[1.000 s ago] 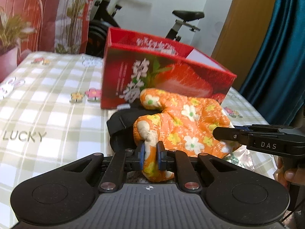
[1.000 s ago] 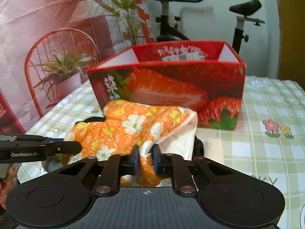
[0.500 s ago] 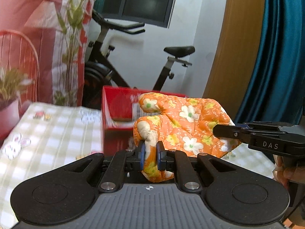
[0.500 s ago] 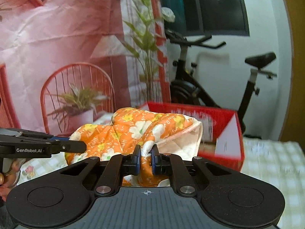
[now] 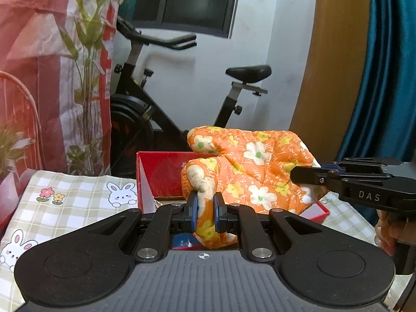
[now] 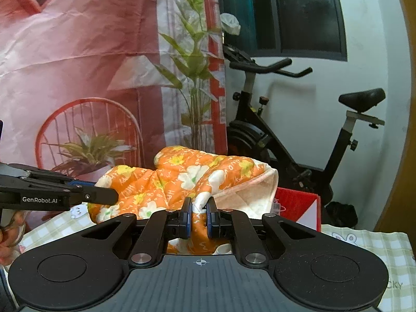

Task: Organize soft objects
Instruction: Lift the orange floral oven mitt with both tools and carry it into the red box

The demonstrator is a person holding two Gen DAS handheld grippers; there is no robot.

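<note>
My left gripper (image 5: 205, 215) is clamped on a fold at one end of the orange quilted oven mitt printed with white and yellow flowers (image 5: 249, 169), its blue-padded fingers (image 5: 193, 214) pressing the fabric from both sides. My right gripper (image 6: 199, 219) is likewise pinched tight on the other end of the mitt (image 6: 182, 179), near its cream-lined cuff. In the left wrist view the right gripper (image 5: 306, 175) reaches in from the right side with its tip against the mitt; in the right wrist view the left gripper (image 6: 104, 197) comes in from the left and meets the fabric the same way. The mitt hangs stretched between the two tools, lifted off the table.

Below and behind the mitt sits the open red cardboard box (image 5: 161, 171), its mouth facing up; the mitt hovers over its near side. In the right wrist view one red and white corner of the box (image 6: 301, 208) shows past the cuff. The box stands on the table covered with a green-and-white checked cloth printed with rabbits and flowers (image 5: 67, 197).

Farther back stand a black exercise bike (image 5: 161, 98) against the white wall, a pink printed backdrop showing a chair and plants (image 6: 78, 78) on the left, and a teal curtain (image 5: 390, 65) on the right.
</note>
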